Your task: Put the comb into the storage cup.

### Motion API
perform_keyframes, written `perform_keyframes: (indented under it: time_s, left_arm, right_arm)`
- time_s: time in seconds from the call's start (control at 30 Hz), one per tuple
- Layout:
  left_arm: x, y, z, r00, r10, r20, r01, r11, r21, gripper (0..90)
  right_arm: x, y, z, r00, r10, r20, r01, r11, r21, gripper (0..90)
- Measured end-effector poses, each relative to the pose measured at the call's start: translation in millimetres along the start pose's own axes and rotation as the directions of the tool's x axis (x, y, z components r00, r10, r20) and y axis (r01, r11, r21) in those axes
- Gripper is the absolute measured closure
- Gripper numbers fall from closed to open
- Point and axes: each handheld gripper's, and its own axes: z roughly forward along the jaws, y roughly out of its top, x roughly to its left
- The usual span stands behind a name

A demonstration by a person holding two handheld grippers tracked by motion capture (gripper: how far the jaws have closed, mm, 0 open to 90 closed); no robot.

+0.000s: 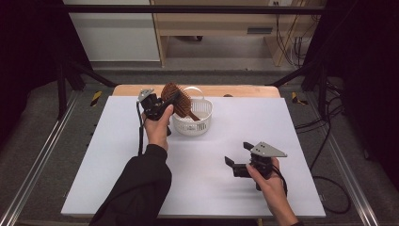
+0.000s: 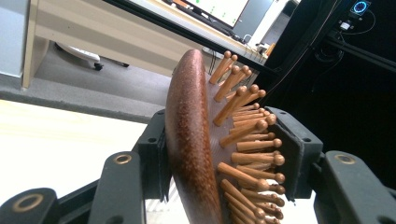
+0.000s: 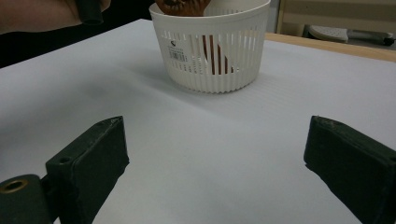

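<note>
Hairbrush (image 2: 194,140) sits handle-down in the basket (image 1: 202,113), left tongs (image 1: 165,102) clamped on its head; next, release. Right tongs (image 1: 237,157) gape apart, idle.

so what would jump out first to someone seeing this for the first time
Probably the brown wooden hairbrush, clamped by its head in the left hand-held gripper and standing with its handle down inside the white basket near the far edge of the white table. Next, the right hand-held gripper, jaws wide apart and holding nothing, near the table's front right.
</note>
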Motion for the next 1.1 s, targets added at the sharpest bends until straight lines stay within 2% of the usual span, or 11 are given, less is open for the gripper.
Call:
perform_keyframes:
  time_s: [1.1]
  left_arm:
    - [11.8, -3.8, -3.9, 0.9988, -0.043, -0.022, 0.043, 0.9991, 0.001, 44.4]
  right_arm:
    - [1.1, -0.2, 0.7, 1.0, -0.002, -0.006, 0.002, 1.0, 0.006, 6.7]
